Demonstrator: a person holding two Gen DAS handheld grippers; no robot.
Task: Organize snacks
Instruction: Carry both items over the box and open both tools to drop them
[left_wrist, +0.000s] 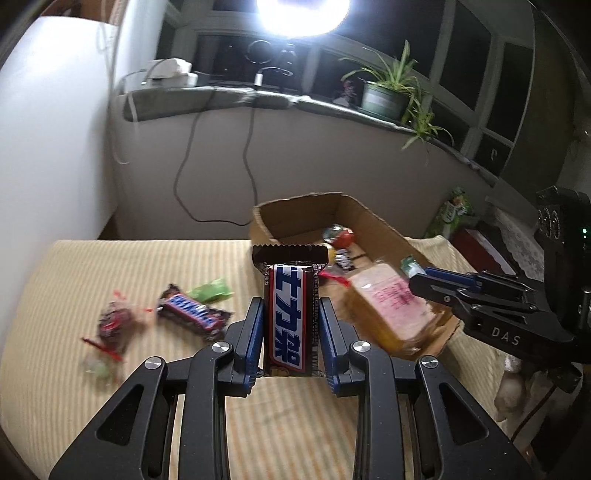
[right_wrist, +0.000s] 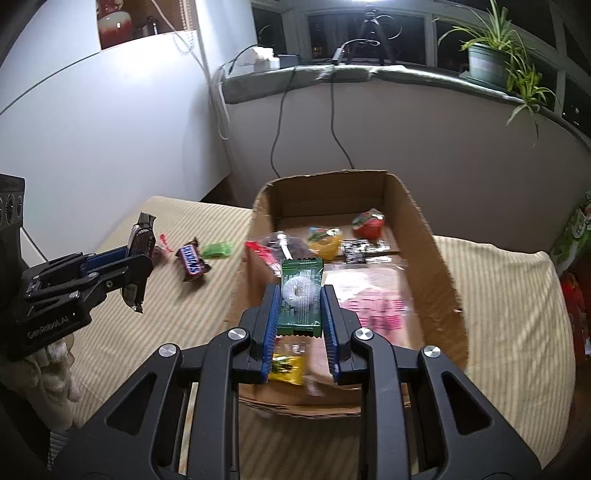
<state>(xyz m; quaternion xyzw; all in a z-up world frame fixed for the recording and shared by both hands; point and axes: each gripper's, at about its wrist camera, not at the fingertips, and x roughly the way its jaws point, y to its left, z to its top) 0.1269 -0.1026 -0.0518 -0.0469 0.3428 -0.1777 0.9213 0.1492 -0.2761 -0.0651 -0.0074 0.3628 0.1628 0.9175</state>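
The open brown cardboard box (right_wrist: 424, 236) stood on the cream striped cloth (left_wrist: 74, 280). The left gripper (left_wrist: 291, 332) was clamped on a brown, red and blue wrapped chocolate bar (left_wrist: 291, 321), held upright just left of the box. The right gripper (right_wrist: 300, 306) pinched a small green foil snack packet (right_wrist: 301, 291) above the box's near end. Inside the box lay a pink-printed clear packet (right_wrist: 373, 306), a yellow jelly cup (right_wrist: 325, 240) and a red strawberry-shaped sweet (right_wrist: 369, 223). Left of the box, on the cloth, lay a second brown chocolate bar (left_wrist: 192, 314), a light green wrapped candy (left_wrist: 210, 290) and a dark red-tied candy (left_wrist: 114, 325).
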